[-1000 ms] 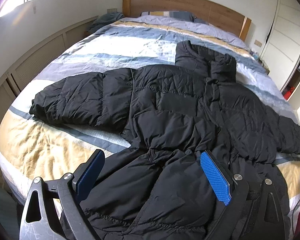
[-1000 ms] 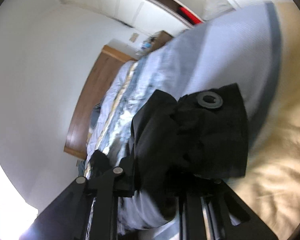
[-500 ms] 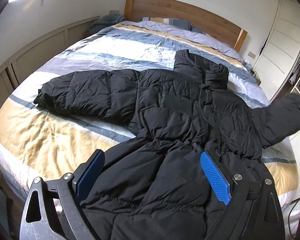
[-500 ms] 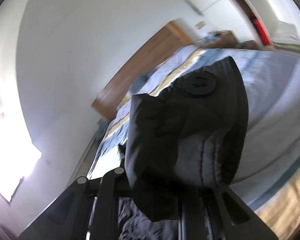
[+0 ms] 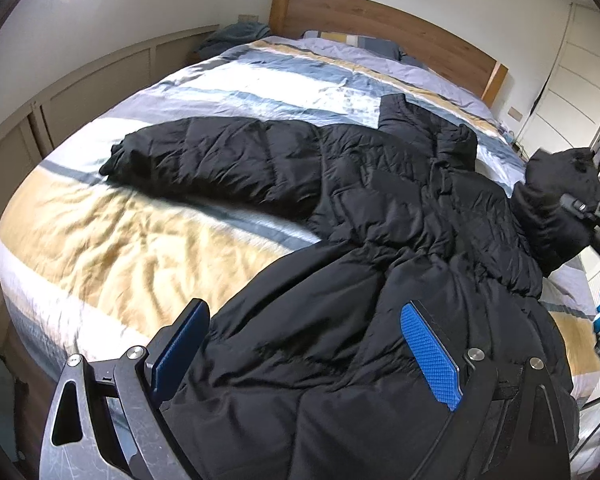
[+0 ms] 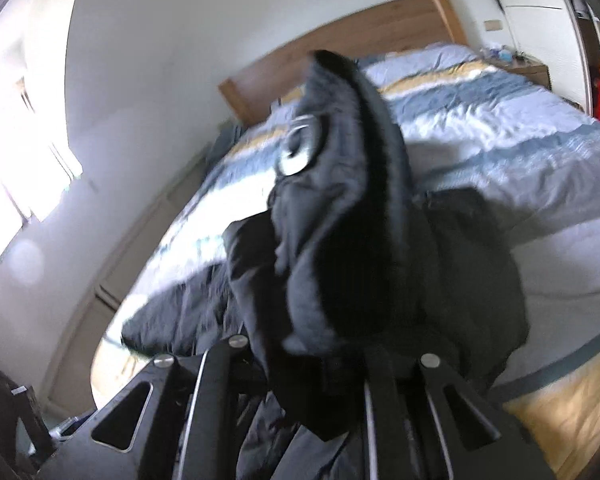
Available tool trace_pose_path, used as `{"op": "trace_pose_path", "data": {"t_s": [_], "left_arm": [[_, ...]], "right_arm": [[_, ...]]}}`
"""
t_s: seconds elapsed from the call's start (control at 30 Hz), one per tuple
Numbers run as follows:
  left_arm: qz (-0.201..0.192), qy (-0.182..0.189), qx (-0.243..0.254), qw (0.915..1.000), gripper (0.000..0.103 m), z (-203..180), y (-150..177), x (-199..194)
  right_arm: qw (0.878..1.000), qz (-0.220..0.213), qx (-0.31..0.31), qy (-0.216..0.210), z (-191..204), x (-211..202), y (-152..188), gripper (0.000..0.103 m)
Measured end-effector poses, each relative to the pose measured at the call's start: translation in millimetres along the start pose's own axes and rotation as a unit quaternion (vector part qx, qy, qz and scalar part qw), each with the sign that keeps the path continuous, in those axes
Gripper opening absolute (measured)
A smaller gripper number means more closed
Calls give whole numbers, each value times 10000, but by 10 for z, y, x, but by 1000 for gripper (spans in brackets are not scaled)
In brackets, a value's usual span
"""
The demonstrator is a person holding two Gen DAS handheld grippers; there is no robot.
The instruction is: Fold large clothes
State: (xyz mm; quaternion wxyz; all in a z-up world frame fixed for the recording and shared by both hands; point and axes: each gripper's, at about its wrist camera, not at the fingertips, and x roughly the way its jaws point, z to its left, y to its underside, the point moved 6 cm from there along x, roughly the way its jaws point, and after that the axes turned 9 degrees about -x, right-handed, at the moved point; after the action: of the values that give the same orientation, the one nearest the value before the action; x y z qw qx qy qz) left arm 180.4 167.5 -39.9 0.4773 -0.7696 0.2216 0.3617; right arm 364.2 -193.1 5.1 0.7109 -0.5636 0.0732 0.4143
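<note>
**Black puffer jacket on striped bed, one sleeve lifted**

Item 1: black puffer jacket [image 5: 380, 216]. It lies spread front-up across my bed, collar toward the wooden headboard [image 5: 380, 20], hem hanging off the near edge under my left gripper. One sleeve [image 5: 220, 160] lies stretched out flat on the duvet, cuff pointing toward the panelled wall [image 5: 80, 92].

Item 2: opposite sleeve [image 6: 340, 208]. Raised off the bed, its cuff end bunched and standing up in front of my right wrist camera; a round snap [image 6: 296, 156] shows on the cuff tab. The picture is blurred.

Item 3: my right gripper [image 6: 300, 364]. Clenched on that lifted sleeve, the fabric pinched between narrow jaws.

Item 4: my left gripper [image 5: 304, 356]. Jaws spread wide, blue pads [image 5: 430, 356] apart, above the jacket's lower body; I grasp nothing with it.

Item 5: striped duvet [image 5: 140, 248], yellow, white, blue and lilac bands, beneath the jacket.
</note>
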Motion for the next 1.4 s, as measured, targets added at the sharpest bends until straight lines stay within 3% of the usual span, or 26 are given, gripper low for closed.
{"op": "trace_pose_path", "data": {"t_s": [0.47,0.6,0.7,0.83,0.97,1.1,1.27,1.4], "left_arm": [[-144,-98,165,9997,95,163,111,-295],[-176,-201,283,9992,95,110,159,-401],[-188,-247,392,9987,95,20,182,-490],[-188,-216,550,9981,96,-174,207,-598],[-184,-31,732,9971,96,-448,245,-687],[-138,8,996,9949,96,-800,256,-691],[2,115,1196,9928,96,-1230,182,-498],[115,208,1412,9897,96,-1683,58,-197]], "right_arm": [[9904,1340,6,351,197,876,823,19],[9879,1512,-42,336,216,911,956,30],[9869,1603,-130,164,293,864,1038,45],[9857,1618,-467,-32,479,733,1131,50],[9838,1550,-668,-606,683,575,1186,51],[9834,1298,-923,-871,723,308,1094,51],[9917,845,-822,-512,267,-32,771,51],[9955,610,-718,92,-298,-230,479,51]]}}
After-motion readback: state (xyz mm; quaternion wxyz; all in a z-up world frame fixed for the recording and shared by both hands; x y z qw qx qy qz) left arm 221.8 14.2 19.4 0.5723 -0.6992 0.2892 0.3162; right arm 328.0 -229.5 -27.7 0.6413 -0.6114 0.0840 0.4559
